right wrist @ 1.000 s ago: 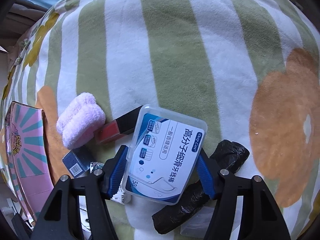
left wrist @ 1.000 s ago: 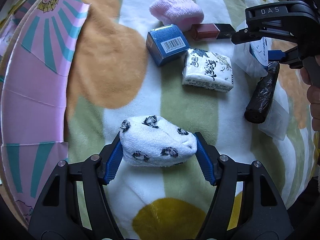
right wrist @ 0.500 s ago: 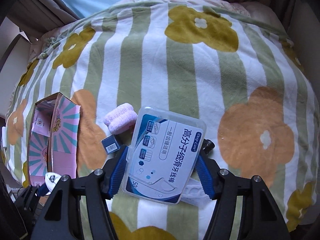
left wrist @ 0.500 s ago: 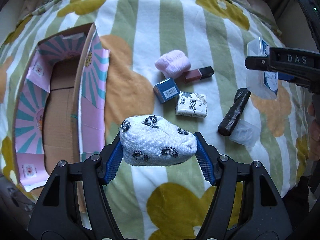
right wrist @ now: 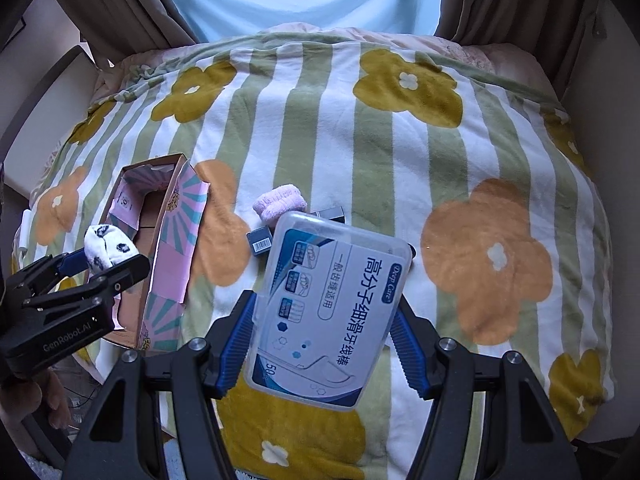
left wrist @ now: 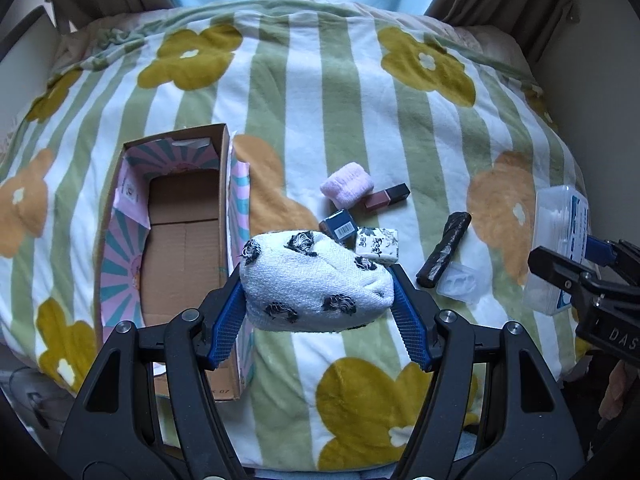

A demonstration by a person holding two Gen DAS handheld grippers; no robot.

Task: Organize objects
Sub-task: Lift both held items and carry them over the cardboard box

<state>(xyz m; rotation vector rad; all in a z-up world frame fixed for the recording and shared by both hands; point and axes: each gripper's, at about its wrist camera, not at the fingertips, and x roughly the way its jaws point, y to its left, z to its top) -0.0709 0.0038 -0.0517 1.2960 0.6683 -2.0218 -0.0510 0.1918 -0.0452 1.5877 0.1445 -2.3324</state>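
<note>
My left gripper (left wrist: pixel 318 308) is shut on a rolled white sock with black flowers (left wrist: pixel 312 284) and holds it high above the blanket, just right of the open cardboard box (left wrist: pixel 180 240). It also shows in the right wrist view (right wrist: pixel 108 252). My right gripper (right wrist: pixel 322 332) is shut on a clear plastic floss pick box (right wrist: pixel 328 320) with a blue and white label, held in the air; the box shows at the right in the left wrist view (left wrist: pixel 560 248). The cardboard box (right wrist: pixel 160 240) has a pink and teal sunburst lining and a bare brown floor.
On the striped flower blanket (left wrist: pixel 360 120) lie a pink fluffy roll (left wrist: pixel 348 190), a dark red lip gloss (left wrist: pixel 386 198), a small blue box (left wrist: pixel 340 226), a white floral tissue pack (left wrist: pixel 378 242), a black bag roll (left wrist: pixel 444 250) and a small clear case (left wrist: pixel 458 286).
Both grippers have risen well away from the blanket with their objects still held. The whole bed and the open box have come into view.
</note>
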